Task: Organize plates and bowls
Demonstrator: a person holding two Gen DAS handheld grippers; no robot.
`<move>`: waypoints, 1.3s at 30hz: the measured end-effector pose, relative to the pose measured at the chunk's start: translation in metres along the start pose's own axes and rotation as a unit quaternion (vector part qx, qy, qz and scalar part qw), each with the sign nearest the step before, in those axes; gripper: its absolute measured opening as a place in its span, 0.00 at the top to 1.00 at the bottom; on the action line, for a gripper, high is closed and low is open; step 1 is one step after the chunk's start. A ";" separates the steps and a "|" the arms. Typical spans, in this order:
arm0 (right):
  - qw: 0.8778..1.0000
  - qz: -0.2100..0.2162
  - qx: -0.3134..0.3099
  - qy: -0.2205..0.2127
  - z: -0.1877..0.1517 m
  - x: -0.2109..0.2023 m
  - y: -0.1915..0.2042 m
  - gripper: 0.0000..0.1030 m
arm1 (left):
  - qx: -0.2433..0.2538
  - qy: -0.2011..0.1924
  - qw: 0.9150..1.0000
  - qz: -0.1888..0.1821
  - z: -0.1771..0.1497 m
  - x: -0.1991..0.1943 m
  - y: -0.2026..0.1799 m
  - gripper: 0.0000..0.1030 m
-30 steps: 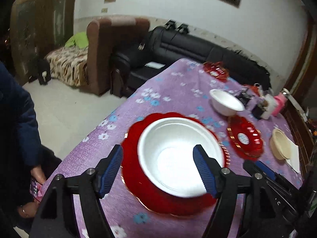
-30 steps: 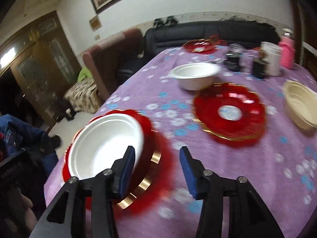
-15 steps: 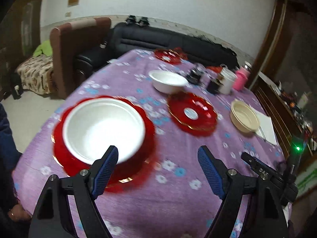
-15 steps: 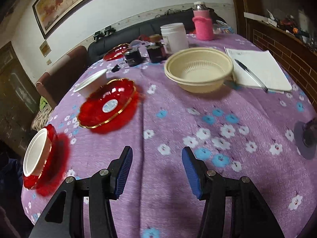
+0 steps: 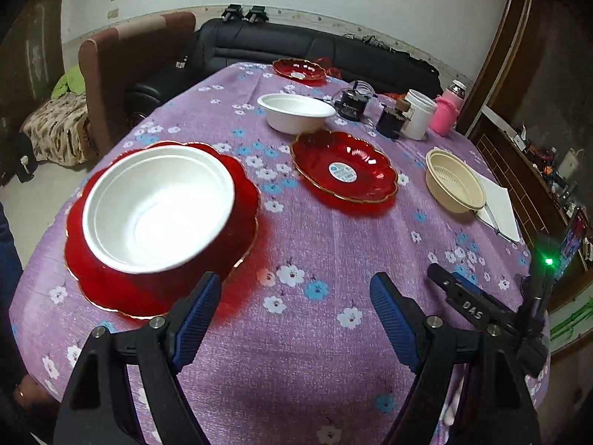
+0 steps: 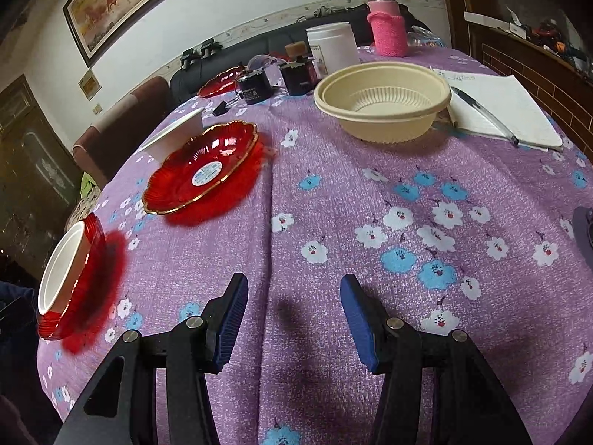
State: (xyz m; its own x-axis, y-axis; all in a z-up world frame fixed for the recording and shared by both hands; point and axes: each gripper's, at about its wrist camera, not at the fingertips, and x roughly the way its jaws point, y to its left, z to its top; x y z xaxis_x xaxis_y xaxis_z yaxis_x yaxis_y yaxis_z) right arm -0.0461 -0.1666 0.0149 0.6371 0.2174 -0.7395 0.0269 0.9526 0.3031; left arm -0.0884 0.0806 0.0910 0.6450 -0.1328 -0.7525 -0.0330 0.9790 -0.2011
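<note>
A white bowl [image 5: 155, 207] [image 6: 61, 263] rests in a red plate [image 5: 111, 282] [image 6: 92, 256] at the table's left. A second red plate [image 5: 343, 170] [image 6: 202, 174] lies mid-table, with another white bowl [image 5: 296, 111] behind it. Farther right sits a cream bowl [image 5: 454, 185] [image 6: 383, 100]. A third red plate [image 5: 298, 70] [image 6: 218, 81] lies at the far end. My left gripper [image 5: 294, 293] hangs open over bare cloth, right of the stacked bowl. My right gripper [image 6: 292, 296] is open above the cloth, holding nothing; it also shows in the left wrist view [image 5: 444, 278].
A purple flowered cloth [image 6: 370, 204] covers the round table. Jars, a white tub [image 5: 418, 115] and a pink flask [image 6: 387, 29] crowd the far right. A notebook with a pen [image 6: 496, 111] lies beside the cream bowl. Sofas stand behind the table. A person's hand [image 5: 26, 385] shows at the lower left.
Both grippers have swung right, away from the stacked bowl and plate that lay between their fingers. The left jaws stand a little wider than a second ago. Nothing was picked up.
</note>
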 end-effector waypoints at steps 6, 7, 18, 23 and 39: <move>1.000 0.006 0.005 -0.001 0.000 0.000 -0.002 0.44 | 0.015 0.001 1.000 -0.004 -0.002 0.002 -0.012 0.21; 1.000 0.006 0.003 -0.001 0.000 0.000 0.000 0.42 | 0.018 0.002 1.000 -0.005 -0.003 0.003 -0.014 0.21; 1.000 0.012 -0.008 0.003 0.000 0.002 0.003 0.33 | 0.025 0.011 1.000 -0.011 -0.008 0.008 -0.021 0.21; 1.000 0.012 -0.010 0.004 0.000 0.003 0.004 0.31 | 0.023 0.014 1.000 -0.015 -0.010 0.009 -0.020 0.21; 0.999 -0.009 -0.039 0.003 0.012 -0.004 0.014 0.29 | 0.016 0.002 1.000 -0.027 0.018 0.002 -0.009 0.21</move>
State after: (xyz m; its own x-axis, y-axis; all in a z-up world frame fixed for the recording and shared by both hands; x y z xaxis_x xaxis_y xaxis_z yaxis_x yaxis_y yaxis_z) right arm -0.0392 -0.1572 0.0295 0.6326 0.2006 -0.7481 -0.0220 0.9701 0.2416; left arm -0.0726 0.0741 0.1026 0.6424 -0.1857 -0.7435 0.0265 0.9750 -0.2207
